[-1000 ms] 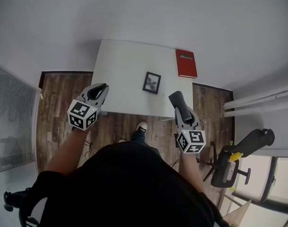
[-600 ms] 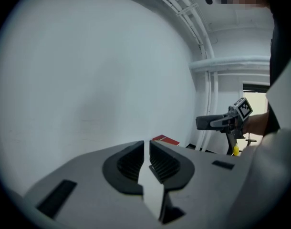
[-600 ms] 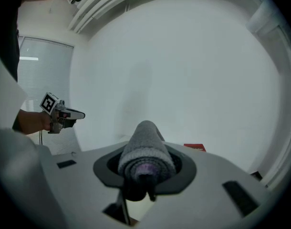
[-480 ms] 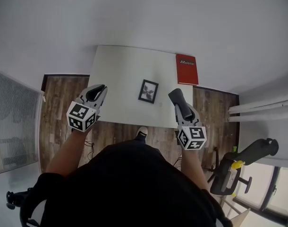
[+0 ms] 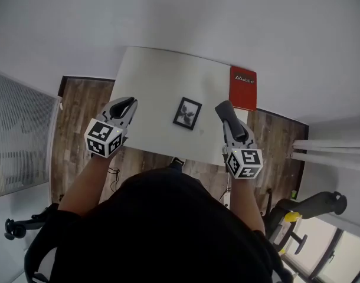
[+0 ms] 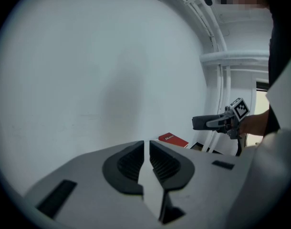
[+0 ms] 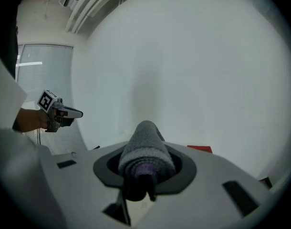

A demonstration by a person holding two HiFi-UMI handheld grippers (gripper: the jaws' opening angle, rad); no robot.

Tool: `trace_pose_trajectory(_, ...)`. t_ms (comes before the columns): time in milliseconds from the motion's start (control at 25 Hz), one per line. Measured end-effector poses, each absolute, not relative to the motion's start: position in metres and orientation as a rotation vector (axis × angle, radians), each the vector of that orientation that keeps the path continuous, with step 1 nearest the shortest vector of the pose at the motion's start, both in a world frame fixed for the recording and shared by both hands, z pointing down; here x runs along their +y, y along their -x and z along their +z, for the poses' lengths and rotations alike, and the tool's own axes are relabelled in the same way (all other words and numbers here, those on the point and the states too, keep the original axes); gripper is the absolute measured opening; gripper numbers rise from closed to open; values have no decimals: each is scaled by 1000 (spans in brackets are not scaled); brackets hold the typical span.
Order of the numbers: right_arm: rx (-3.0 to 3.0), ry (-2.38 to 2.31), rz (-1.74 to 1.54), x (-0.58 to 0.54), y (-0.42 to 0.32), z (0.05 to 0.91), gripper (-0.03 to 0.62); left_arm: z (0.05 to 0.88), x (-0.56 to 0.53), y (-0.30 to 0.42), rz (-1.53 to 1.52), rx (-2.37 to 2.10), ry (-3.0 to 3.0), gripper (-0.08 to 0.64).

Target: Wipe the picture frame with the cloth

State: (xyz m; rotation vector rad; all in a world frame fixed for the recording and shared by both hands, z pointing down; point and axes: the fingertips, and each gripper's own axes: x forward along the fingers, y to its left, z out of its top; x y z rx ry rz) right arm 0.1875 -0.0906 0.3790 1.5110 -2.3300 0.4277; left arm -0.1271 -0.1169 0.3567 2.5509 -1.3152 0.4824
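A small black picture frame [image 5: 187,112] lies flat in the middle of the white table [image 5: 156,81]. My left gripper [image 5: 127,104] hovers over the table's near left edge, left of the frame, jaws shut and empty; its ribbed pads [image 6: 162,164] meet in the left gripper view. My right gripper [image 5: 223,109] is right of the frame, shut on a rolled grey cloth [image 7: 145,151] that sticks out past the jaws. Each gripper shows in the other's view: the right gripper [image 6: 217,122] and the left gripper [image 7: 59,113].
A red book [image 5: 243,88] lies at the table's far right corner; the red book [image 6: 173,139] also shows in the left gripper view. Wooden floor surrounds the table. A black stand with a yellow part [image 5: 307,208] is at lower right, white pipes [image 5: 333,152] beside it.
Both grippers have moved forward toward the table and now flank the frame over its near edge. The table and frame sit closer in the head view.
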Motion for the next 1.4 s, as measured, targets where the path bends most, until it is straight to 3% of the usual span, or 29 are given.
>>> trace_pose_trajectory(640,-2369,-1380,480,-130,-179,413,109,383,-126,126,525,-1370,-2451,41)
trace_pose_trajectory(1400,-2098,-1347,547,-131,-162,501,109,491,-147,91,687,-944,-2611,41)
